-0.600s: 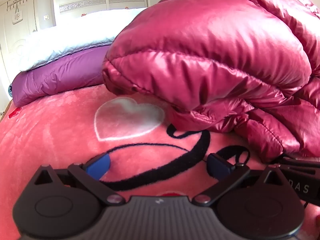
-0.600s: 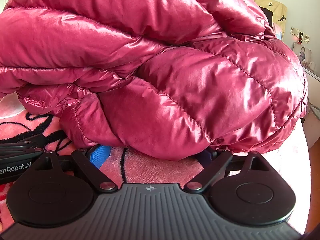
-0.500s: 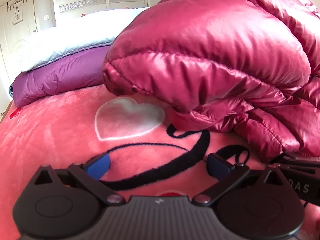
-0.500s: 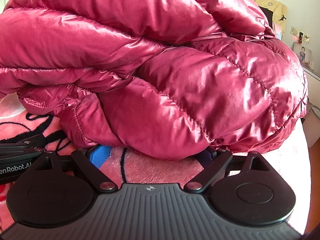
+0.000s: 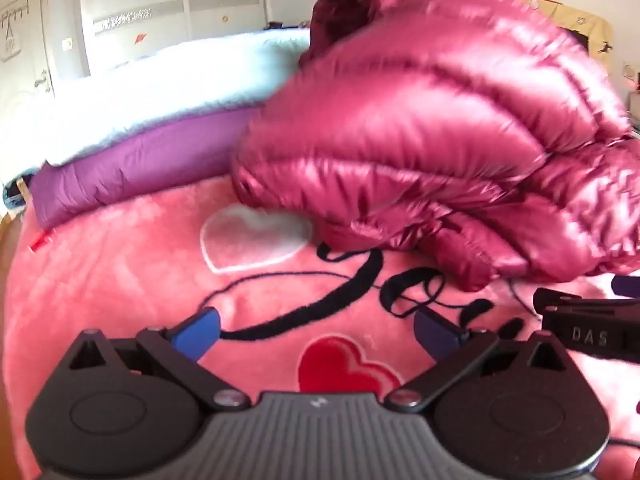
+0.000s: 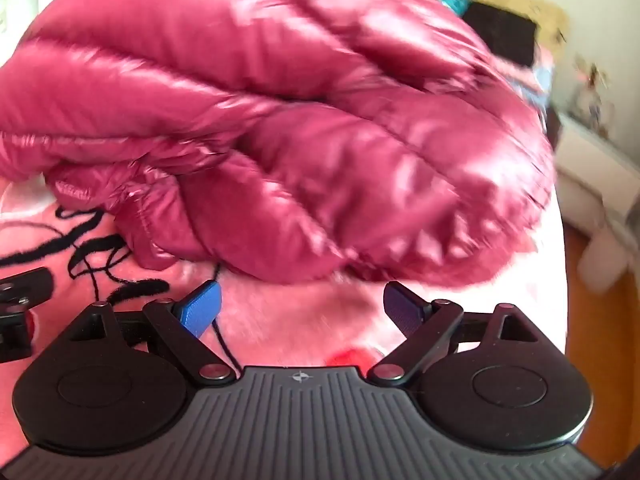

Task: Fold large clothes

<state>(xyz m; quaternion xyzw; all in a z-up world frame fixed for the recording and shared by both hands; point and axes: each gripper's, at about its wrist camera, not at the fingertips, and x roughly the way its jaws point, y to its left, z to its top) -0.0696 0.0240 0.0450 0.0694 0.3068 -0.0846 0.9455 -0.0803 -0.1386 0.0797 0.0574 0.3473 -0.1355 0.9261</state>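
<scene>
Two grippers stood over a bed covered by a pink plush blanket (image 5: 120,280) printed with black line work, a pale heart (image 5: 252,240) and a red heart (image 5: 344,364). The left gripper (image 5: 316,330) had its jaws spread wide with nothing between them, only bare blanket below. The right gripper (image 6: 300,310) was likewise released, jaws wide, clear of the fabric just ahead of its blue pads (image 6: 200,308). The crimson quilted down jacket (image 5: 420,140) lay bunched in a thick mound on the blanket, at the far right in the left wrist view and filling the upper part of the right wrist view (image 6: 280,120); a cuffed edge pointed toward the cameras. Behind the jacket, a purple quilt (image 5: 140,176) lay along the bed with a white duvet (image 5: 160,92) stacked on it. Pale wardrobe doors (image 5: 180,4) lined the far wall. At the right bedside, white furniture (image 6: 592,168) stood on an orange wood floor (image 6: 592,320). Both views were motion-blurred.
</scene>
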